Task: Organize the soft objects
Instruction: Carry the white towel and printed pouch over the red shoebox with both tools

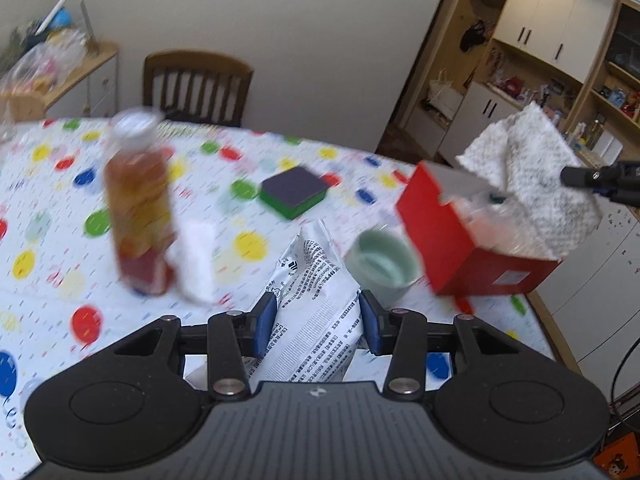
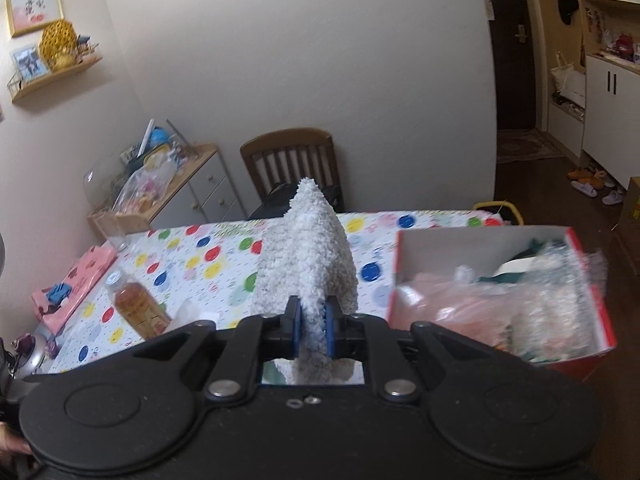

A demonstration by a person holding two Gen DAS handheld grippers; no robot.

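Right gripper point(image 2: 313, 330) clamped on a white fluffy cloth point(image 2: 306, 256), held above the table point(image 2: 224, 256) just left of the red box point(image 2: 600, 320); cloth's long axis runs forward along the fingers, tip toward the far wall. Left gripper point(image 1: 318, 322) pinches a white printed packet point(image 1: 316, 300), long axis likewise forward. Packet's near end is hidden behind the gripper body; bottle point(image 1: 138, 208) motion-blurred.
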